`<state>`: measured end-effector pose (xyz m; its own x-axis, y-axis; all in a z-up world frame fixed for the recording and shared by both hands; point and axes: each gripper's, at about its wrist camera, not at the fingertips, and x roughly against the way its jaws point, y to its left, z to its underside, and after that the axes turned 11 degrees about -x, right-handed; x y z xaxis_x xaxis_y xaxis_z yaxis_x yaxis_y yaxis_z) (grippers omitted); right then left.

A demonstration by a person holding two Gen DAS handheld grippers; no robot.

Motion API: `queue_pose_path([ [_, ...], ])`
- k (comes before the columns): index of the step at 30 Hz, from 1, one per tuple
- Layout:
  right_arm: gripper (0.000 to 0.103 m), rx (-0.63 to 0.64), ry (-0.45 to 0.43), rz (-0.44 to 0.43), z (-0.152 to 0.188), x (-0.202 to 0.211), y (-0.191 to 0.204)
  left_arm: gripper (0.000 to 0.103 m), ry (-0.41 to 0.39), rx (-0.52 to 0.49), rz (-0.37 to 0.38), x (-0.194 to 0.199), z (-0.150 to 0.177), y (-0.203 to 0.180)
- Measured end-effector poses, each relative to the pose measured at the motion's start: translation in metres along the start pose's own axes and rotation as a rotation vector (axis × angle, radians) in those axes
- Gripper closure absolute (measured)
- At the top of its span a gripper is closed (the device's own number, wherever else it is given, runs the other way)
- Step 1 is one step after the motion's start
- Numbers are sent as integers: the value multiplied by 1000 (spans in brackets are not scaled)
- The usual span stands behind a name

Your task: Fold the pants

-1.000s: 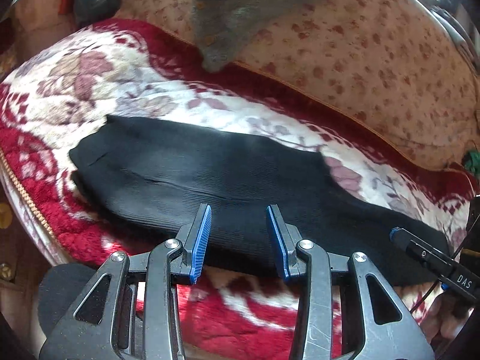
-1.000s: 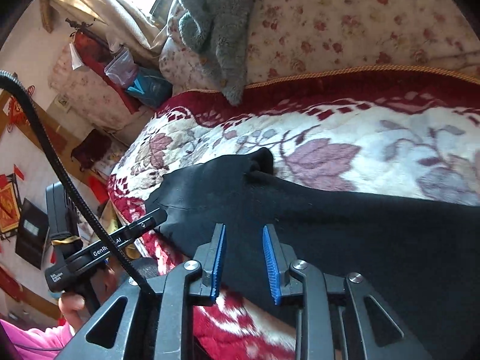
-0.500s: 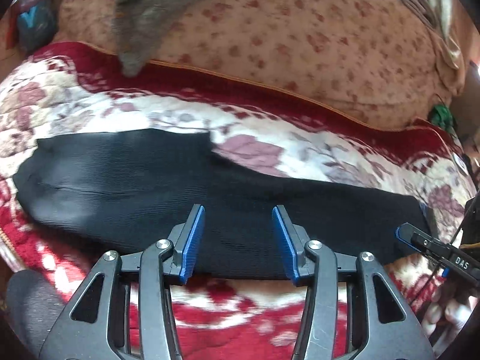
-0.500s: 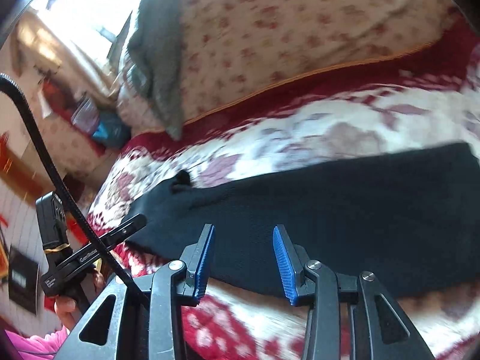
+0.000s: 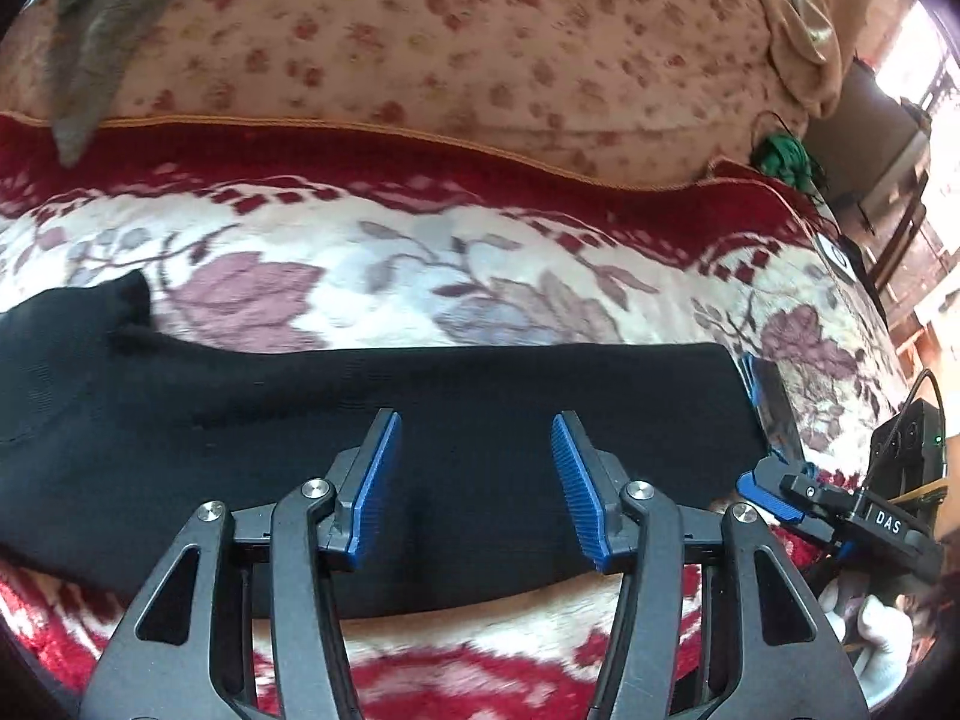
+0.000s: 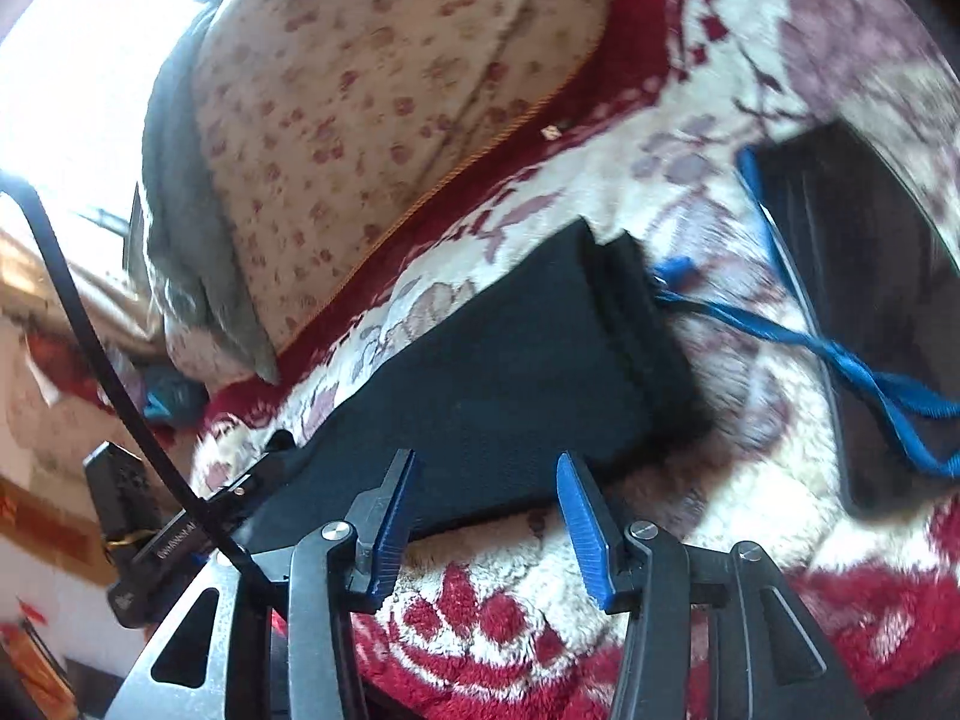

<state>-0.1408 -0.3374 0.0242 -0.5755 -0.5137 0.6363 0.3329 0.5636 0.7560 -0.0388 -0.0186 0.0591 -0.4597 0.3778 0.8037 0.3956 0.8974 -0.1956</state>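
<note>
Lying lengthwise along sofa, pants (image 5: 372, 420); left hand-held gripper (image 5: 474, 480), right hand-held gripper (image 6: 486, 525) spread, widening, empty.

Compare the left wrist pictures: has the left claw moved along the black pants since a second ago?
Yes. The left claw has slid rightward along the black pants, away from the grey garment toward their cuff end; its jaws have been opening, gripping nothing.

This looks like a room in a home. A soft sofa (image 5: 480, 60) with little pink flowers on its back cushion fills the view. A fluffy red and white blanket (image 5: 420, 276) with leaf shapes covers the seat. A grey cloth (image 5: 84, 42) hangs over the back. Bright window light (image 6: 72, 48) comes in at one side.
</note>
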Motion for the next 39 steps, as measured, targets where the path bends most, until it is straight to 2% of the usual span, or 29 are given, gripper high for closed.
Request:
queue_pose_path([
  [10, 55, -39, -21, 90, -2, 9, -14, 51, 4, -158, 98, -14, -12, -42],
  [13, 55, -63, -39, 77, -3, 3, -18, 51, 11, -216, 118, -23, -21, -50],
  [18, 55, -89, -63, 48, -6, -3, -19, 51, 60, -318, 208, -50, -45, -58],
  [20, 55, -96, -65, 37, -6, -2, -21, 51, 78, -338, 221, -59, -53, -60],
  [24, 54, -113, -67, 0, -6, -1, -24, 51, 133, -414, 318, -83, -69, -69],
  [29, 51, -139, -70, -49, -7, 0, -29, 51, 201, -576, 353, -104, -75, -87],
  [33, 48, -146, -73, -79, -6, 1, -32, 51, 234, -669, 363, -116, -75, -97],
  [35, 48, -154, -74, -89, -7, 1, -34, 51, 253, -700, 361, -122, -74, -101],
  [39, 48, -171, -73, -109, -7, 3, -37, 51, 268, -738, 412, -127, -72, -111],
])
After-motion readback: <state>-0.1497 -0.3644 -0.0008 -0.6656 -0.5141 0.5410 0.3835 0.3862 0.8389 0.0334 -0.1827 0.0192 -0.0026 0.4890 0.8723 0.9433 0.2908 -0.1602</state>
